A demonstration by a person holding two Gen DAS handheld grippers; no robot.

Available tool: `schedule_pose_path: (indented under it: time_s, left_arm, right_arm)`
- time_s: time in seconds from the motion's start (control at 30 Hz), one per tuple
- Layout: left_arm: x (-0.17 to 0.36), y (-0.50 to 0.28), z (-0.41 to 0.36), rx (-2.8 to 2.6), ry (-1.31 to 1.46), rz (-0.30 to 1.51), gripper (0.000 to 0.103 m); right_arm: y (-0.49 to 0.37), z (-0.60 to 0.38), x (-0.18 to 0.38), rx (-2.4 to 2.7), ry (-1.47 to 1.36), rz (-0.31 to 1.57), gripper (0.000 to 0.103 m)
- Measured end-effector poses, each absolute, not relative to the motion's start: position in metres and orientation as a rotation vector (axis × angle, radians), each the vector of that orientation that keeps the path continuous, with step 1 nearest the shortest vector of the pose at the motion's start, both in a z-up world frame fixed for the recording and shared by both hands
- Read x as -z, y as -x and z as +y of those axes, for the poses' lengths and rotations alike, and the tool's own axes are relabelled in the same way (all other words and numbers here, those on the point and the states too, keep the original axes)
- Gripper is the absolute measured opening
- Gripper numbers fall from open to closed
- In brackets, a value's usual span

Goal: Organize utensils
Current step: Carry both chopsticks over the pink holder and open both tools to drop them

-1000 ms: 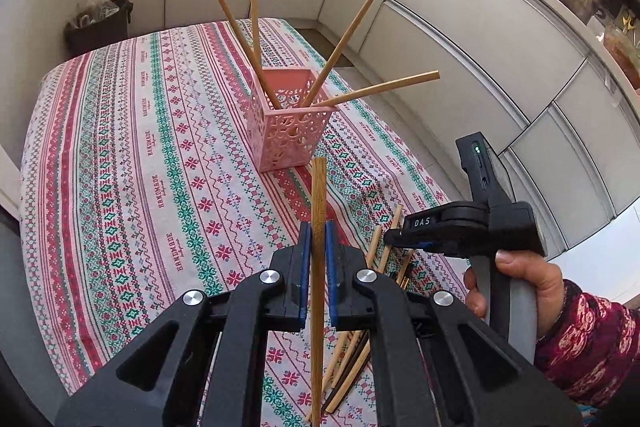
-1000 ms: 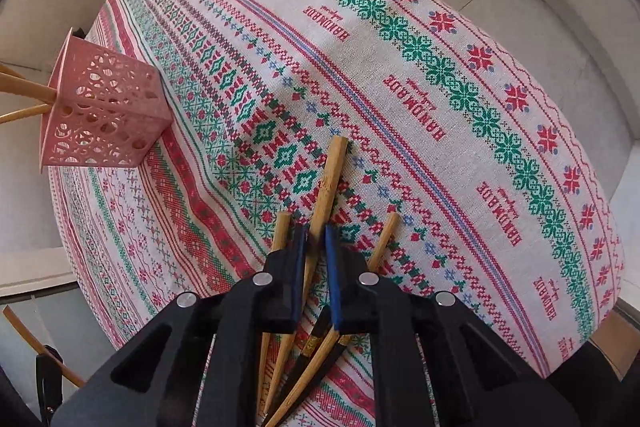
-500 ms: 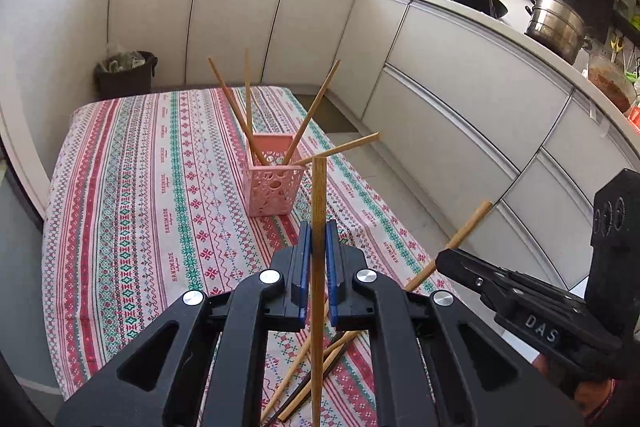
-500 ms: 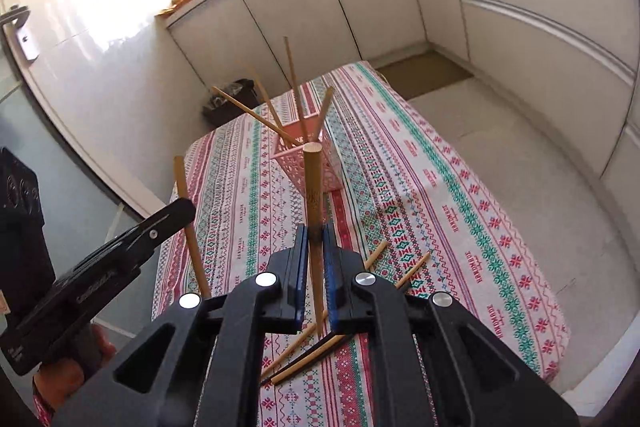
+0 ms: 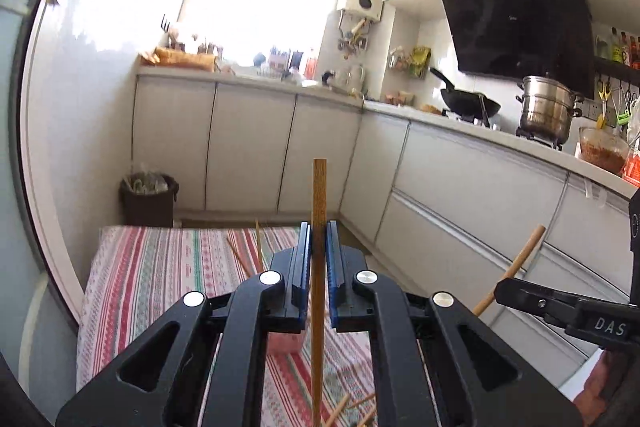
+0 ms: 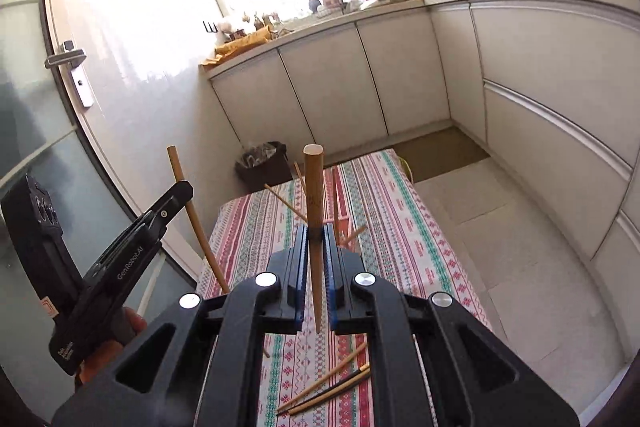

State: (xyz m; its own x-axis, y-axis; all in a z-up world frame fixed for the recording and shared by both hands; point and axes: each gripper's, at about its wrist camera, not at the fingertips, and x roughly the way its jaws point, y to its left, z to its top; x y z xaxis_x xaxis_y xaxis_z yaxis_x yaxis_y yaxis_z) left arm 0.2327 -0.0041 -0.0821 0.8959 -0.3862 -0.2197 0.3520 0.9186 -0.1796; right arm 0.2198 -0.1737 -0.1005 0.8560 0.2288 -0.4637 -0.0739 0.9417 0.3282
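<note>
My left tongs (image 5: 318, 247) pinch one chopstick (image 5: 319, 195) tight, and my right tongs (image 6: 316, 247) pinch one more chopstick (image 6: 313, 183). Both sticks point up above the tabletop (image 6: 384, 211). Three loose sticks (image 6: 328, 387) lie on its near end.

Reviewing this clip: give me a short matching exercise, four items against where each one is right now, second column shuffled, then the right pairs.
1. left gripper
2. steel pot
3. loose chopsticks
4. bin

a. lying on the striped tablecloth
b. on the floor past the table's far end
c. shut on a chopstick
d. on the stove

Pairs: 1-c, 2-d, 3-a, 4-b
</note>
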Motion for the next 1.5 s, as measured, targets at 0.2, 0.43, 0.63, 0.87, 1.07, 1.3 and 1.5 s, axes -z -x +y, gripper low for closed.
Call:
schedule_pose_path:
  time_s: [0.2,0.43,0.63,0.87,1.07,1.3,1.5]
  left_arm:
    - [0.066,-0.286,-0.029,0.328,0.104,0.078,0.006]
    - [0.092,-0.359,-0.039,0.302,0.119,0.052,0.006]
    - [0.135,-0.393,-0.038,0.306,0.133,0.094,0.007]
    - [0.128,-0.378,-0.018,0.299,0.153,0.064,0.014]
    - [0.093,-0.350,0.016,0.255,0.203,-0.029,0.026]
    - [0.099,-0.346,0.038,0.217,0.203,-0.009,0.026]
    - [0.110,-0.351,0.048,0.187,0.211,0.033,0.027]
  right_arm:
    - [-0.257,-0.178,0.064,-0.172,-0.293,0.418,0.008]
    - [-0.319,-0.181,0.053,-0.189,-0.279,0.342,0.008]
    - [-0.359,-0.182,0.079,-0.190,-0.268,0.347,0.008]
    - [-0.377,-0.176,0.099,-0.188,-0.273,0.373,0.008]
    - [-0.382,-0.158,0.102,-0.195,-0.234,0.364,0.008]
    - [-0.402,-0.138,0.135,-0.209,-0.190,0.367,0.008]
    - [-0.410,-0.133,0.165,-0.192,-0.197,0.427,0.038]
